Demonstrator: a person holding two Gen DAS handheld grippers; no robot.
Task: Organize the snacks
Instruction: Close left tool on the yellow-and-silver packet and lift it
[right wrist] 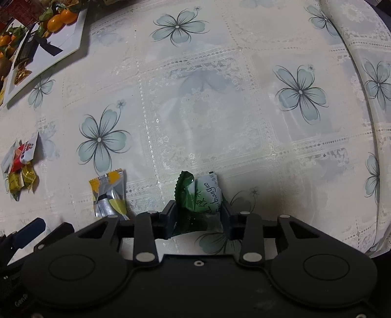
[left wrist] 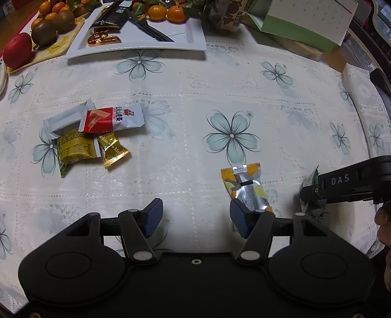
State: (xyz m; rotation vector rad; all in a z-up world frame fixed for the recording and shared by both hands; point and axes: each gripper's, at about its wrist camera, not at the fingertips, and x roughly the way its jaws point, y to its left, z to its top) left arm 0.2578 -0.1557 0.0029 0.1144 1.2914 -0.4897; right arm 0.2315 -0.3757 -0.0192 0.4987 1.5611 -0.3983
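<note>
A: Floral lace tablecloth (left wrist: 195, 80) fills the left wrist view. White tray (left wrist: 193, 36) upper centre, with tangerines (left wrist: 166, 12) at its far edge. Fruit board upper left: apple (left wrist: 17, 50), kiwis (left wrist: 53, 27).

B: Snacks?

A: Pile of wrapped snacks (left wrist: 92, 132) left of centre, overlapping. Yellow-silver packet (left wrist: 246, 188) lower right, touching the right pad. Left gripper (left wrist: 195, 219) jaws spread wide, nothing between them. Right gripper (left wrist: 315, 188) enters at the right edge.

B: Right wrist view?

A: Same cloth. Right gripper (right wrist: 199, 215) jaws clamped on a green-and-white candy (right wrist: 200, 195), bottom centre. Yellow-silver packet (right wrist: 110, 193) lies just left of it; pile (right wrist: 20, 166) at the left edge; tray (right wrist: 66, 41) upper left.
</note>
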